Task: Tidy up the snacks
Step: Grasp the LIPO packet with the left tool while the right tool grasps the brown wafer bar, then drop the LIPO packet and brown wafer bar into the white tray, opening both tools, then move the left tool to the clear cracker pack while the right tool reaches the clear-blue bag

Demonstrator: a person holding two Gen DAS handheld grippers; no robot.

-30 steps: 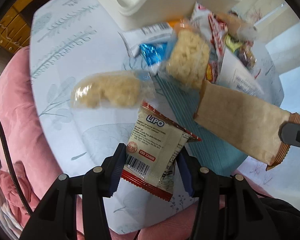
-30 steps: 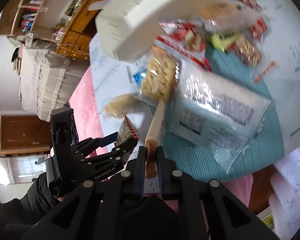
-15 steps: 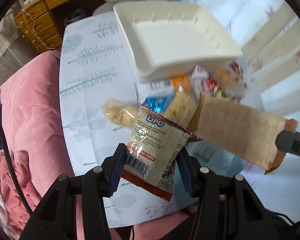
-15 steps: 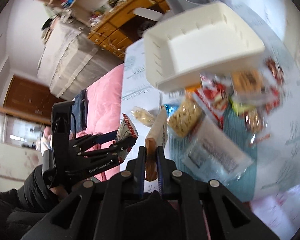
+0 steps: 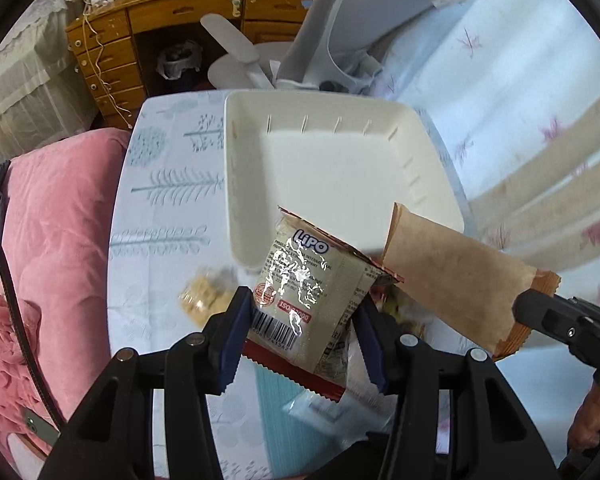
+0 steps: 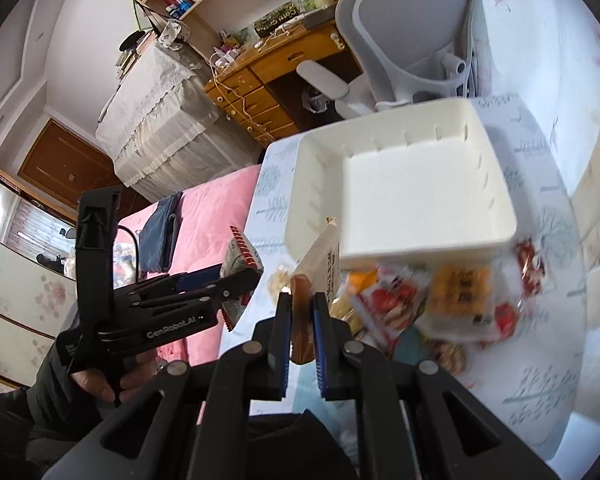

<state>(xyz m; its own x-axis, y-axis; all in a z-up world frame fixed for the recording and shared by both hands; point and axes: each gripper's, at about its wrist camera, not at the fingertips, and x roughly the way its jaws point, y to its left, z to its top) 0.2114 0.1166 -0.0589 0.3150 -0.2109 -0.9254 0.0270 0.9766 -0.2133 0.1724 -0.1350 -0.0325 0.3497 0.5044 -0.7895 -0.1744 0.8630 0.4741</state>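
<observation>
white bin (image 5: 340, 168) now fully in view, way more than a sec ago | brown packet (image 5: 452, 280) clamped in right gripper (image 6: 300, 320), up near bin's front rim | Lipo packet (image 5: 304, 296) gripped by left gripper (image 5: 300, 320), also lifted toward bin

We cannot read the blurry snack packs (image 6: 440, 300) at the lower right. The Lipo pack (image 5: 308, 292) hides the snacks behind it.

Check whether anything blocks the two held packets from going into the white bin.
Nothing visible does. The Lipo packet in the left gripper and the brown packet in the right gripper hang before the white bin, whose inside looks bare.
</observation>
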